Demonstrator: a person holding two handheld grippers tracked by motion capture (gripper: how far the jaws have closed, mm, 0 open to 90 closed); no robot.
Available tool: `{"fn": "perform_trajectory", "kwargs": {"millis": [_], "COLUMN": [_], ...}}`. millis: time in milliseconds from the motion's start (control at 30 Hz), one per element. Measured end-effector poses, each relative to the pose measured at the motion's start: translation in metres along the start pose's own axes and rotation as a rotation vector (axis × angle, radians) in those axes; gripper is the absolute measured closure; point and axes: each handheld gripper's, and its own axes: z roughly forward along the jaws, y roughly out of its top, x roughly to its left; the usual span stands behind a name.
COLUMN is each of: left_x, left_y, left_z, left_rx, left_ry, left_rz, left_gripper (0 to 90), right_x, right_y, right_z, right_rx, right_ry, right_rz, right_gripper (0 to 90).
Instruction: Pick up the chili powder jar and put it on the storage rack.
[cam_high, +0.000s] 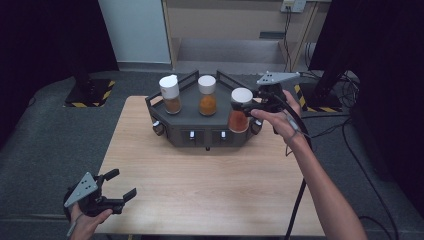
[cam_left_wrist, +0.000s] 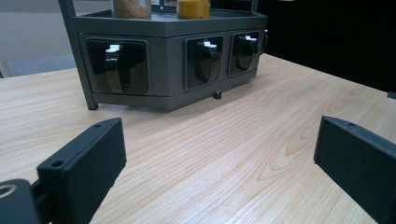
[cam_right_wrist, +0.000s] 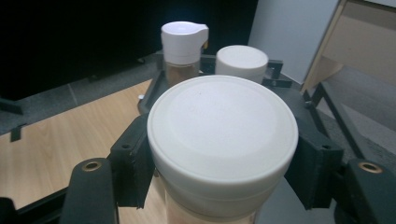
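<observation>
A dark grey spice rack (cam_high: 200, 136) stands at the table's far middle. On it sit a brown-spice jar (cam_high: 171, 95) with a flip cap and an orange-spice jar (cam_high: 207, 96). At the rack's right end, my right gripper (cam_high: 245, 106) is shut on a third jar (cam_high: 239, 114) of red-orange powder with a white lid, holding it just under the lid. In the right gripper view the pads (cam_right_wrist: 133, 163) press both sides of that jar (cam_right_wrist: 223, 126). My left gripper (cam_high: 125, 182) rests open at the table's front left corner, and its jaws (cam_left_wrist: 219, 154) face the rack (cam_left_wrist: 168, 60) with nothing between them.
The light wooden table (cam_high: 200, 190) stretches bare between the rack and my left gripper. The rack's front has several black clips (cam_left_wrist: 116, 65) with white tabs. Grey carpet surrounds the table; black stands and cables are at the far right.
</observation>
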Motion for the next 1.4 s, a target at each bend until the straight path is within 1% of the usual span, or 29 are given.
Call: {"fn": "perform_trajectory", "kwargs": {"millis": [67,200,233,333,533,633,700,867,1000,1100,1200,1400], "left_x": [0.0,0.0,0.001,0.001,0.001,0.001,0.002,0.001,0.002,0.002,0.001,0.001], "left_y": [0.0,0.0,-0.001,-0.001,0.0,-0.001,-0.001,0.0,-0.001,-0.001,-0.001,-0.001], "left_z": [0.0,0.0,0.0,0.0,0.0,0.0,0.0,0.0,-0.001,-0.002,-0.002,-0.001], "left_rx": [0.001,-0.001,-0.001,-0.002,0.004,0.001,0.003,0.007,0.002,-0.001,0.0,0.002], "left_ry": [-0.001,0.0,0.001,0.003,0.004,0.006,0.007,0.004,0.007,0.01,0.007,0.006], "left_rz": [0.001,-0.005,-0.005,-0.01,-0.004,-0.009,-0.011,-0.005,-0.009,-0.01,-0.007,-0.004], "left_gripper": [1.4,1.3,1.3,1.3,1.4,1.4,1.4,1.4,1.4,1.4,1.4,1.4], "right_x": [-0.003,-0.007,-0.008,-0.012,-0.018,-0.019,-0.022,-0.029,-0.032,-0.031,-0.032,-0.033], "right_y": [0.004,0.012,0.013,0.013,0.013,0.012,0.012,0.009,0.008,0.007,0.006,0.004], "right_z": [0.002,0.008,0.01,0.015,0.029,0.035,0.04,0.049,0.053,0.058,0.062,0.071], "right_rx": [0.002,0.01,0.011,0.008,0.016,0.023,0.027,0.02,0.013,0.015,0.018,0.028], "right_ry": [-0.008,-0.038,-0.045,-0.066,-0.135,-0.169,-0.183,-0.217,-0.235,-0.253,-0.252,-0.253], "right_rz": [0.01,0.008,0.013,0.024,0.043,0.05,0.056,0.093,0.113,0.105,0.117,0.123], "right_gripper": [33.9,33.9,33.9,33.9,33.9,33.9,33.9,33.9,33.9,33.9,33.9,33.9]}}
